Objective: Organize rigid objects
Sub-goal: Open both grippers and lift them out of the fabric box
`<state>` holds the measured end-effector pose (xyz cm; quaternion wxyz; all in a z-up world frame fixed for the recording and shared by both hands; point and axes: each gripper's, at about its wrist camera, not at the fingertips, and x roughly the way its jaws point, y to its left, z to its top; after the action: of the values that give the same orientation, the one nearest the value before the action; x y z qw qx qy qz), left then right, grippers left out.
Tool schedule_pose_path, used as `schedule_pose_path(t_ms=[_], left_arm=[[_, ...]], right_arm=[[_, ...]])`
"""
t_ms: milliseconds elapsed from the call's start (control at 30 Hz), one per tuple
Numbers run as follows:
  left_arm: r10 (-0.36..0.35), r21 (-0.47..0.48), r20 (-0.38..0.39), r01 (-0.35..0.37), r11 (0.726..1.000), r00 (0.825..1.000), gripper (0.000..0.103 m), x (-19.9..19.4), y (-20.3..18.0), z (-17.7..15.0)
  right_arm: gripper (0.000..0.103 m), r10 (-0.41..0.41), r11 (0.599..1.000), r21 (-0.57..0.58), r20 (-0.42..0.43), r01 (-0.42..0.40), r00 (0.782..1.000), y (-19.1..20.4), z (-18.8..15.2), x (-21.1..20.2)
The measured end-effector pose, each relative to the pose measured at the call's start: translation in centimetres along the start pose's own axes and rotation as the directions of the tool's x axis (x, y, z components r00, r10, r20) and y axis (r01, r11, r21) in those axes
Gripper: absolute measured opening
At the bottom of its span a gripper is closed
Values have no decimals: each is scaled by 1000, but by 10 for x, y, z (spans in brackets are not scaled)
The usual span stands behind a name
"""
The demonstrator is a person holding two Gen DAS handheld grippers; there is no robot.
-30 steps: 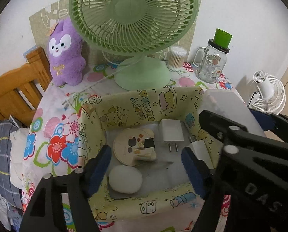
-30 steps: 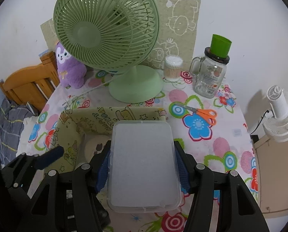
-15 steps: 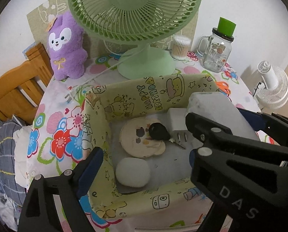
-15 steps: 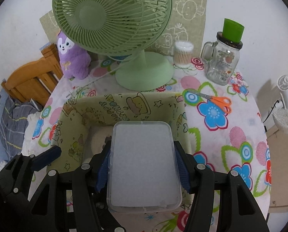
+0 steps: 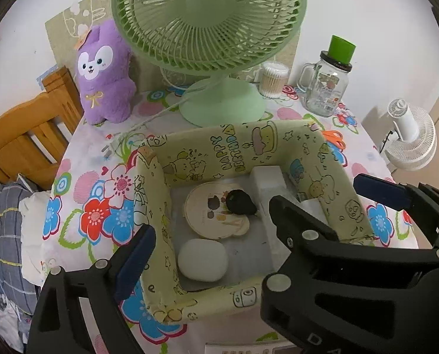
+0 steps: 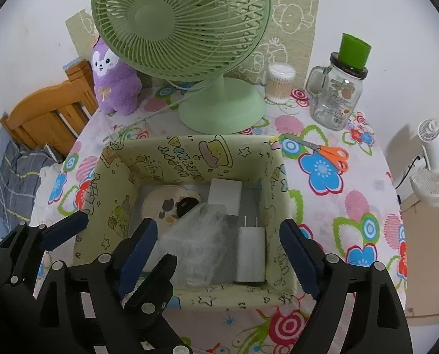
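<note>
A yellow-green cartoon-print fabric box (image 6: 196, 159) stands on the flowered tablecloth. Inside lie a round wooden coaster (image 5: 213, 209), a small black object (image 5: 240, 202), a white oval piece (image 5: 203, 259), a white plug adapter (image 6: 225, 191) and a white charger (image 6: 249, 250) with its prongs showing. A clear plastic container (image 6: 201, 236) rests tilted in the box, below my right gripper (image 6: 218, 252). That gripper's jaws are opening and its pads stand off the container. My left gripper (image 5: 219, 262) hangs over the box's near left corner. Its jaws are opening with nothing gripped, and its right finger is hidden behind the right gripper.
A green desk fan (image 6: 219, 109) stands just behind the box. Beside it are a purple plush toy (image 5: 104, 73), a cotton-swab jar (image 6: 280, 82) and a glass mug jar (image 6: 337, 94). Orange scissors (image 6: 328, 153) lie to the right. A wooden chair (image 5: 27, 138) stands left of the table.
My right gripper has let go of the clear container, which now lies tilted inside the fabric box. Both grippers' jaws have spread much wider. The hands stayed in place.
</note>
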<state>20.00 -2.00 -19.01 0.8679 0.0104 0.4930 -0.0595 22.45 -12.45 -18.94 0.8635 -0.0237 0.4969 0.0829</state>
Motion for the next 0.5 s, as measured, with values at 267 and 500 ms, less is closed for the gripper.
schedule_pose_path(t_ms=[267,500], left_arm=[[-14,16,35,13,1000,999,96,-19,-7,-3],[-19,31,66,17,999,998,96,-37,-11,-10]], right_arm=[[93,-19,999,27,27,18,999,-5,-5,-21],[93,-39,998,43,55,37,998,-8,-15,-43]])
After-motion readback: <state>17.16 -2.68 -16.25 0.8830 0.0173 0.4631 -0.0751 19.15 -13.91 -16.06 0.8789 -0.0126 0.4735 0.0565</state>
